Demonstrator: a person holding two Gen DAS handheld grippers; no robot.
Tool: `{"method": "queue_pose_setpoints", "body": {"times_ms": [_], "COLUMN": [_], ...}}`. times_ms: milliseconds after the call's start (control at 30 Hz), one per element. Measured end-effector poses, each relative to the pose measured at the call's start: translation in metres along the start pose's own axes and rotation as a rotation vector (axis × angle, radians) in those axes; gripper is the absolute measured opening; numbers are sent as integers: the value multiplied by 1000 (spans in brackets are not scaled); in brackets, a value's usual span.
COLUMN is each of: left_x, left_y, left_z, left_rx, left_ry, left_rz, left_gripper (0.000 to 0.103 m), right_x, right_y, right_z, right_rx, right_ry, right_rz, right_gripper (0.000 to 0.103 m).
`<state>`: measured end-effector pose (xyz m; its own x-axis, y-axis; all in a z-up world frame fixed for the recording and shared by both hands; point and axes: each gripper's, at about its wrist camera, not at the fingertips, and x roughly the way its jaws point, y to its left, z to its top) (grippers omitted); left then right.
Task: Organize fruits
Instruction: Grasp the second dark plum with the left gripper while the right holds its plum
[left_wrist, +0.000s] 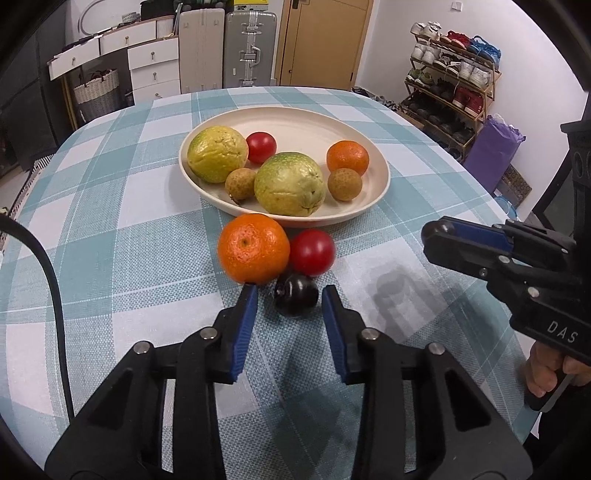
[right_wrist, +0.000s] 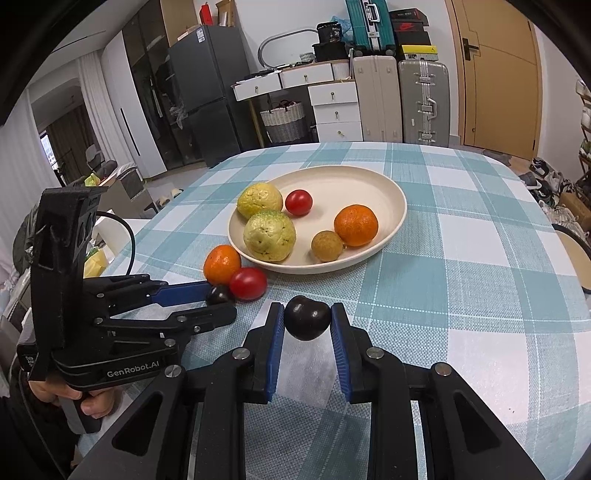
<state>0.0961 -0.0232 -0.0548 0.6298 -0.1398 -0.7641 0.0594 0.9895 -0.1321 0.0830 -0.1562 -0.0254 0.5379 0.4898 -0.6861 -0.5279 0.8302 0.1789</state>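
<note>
Fruits (left_wrist: 289, 183) in cream plate (left_wrist: 380, 173), apparently six.

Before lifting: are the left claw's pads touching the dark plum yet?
Apart. In the left wrist view, tablecloth shows between the dark plum and each pad of the left claw.

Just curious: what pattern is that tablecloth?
The tablecloth is a teal-and-white check, clearest in the right wrist view.

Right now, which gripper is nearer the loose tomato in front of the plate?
Left. The left gripper straddles a dark plum right beside the tomato. The right gripper is off to the side, shut on another dark plum.
</note>
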Motion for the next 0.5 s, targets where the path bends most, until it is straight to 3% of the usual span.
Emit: {"method": "queue_pose_setpoints", "body": {"times_ms": [367, 500], "left_x": [-2, -1], "left_y": [-1, -2], "left_z": [-2, 0], "left_rx": [16, 21], "left_ry": [4, 5], "left_rz": [-21, -9], "left_gripper": [30, 24], "right_x": [2, 1], "right_y": [1, 0], "right_z": [-1, 0], "right_rx": [2, 6], "right_ry": [6, 3], "right_rz": [-1, 0], "right_gripper": [26, 26]}}
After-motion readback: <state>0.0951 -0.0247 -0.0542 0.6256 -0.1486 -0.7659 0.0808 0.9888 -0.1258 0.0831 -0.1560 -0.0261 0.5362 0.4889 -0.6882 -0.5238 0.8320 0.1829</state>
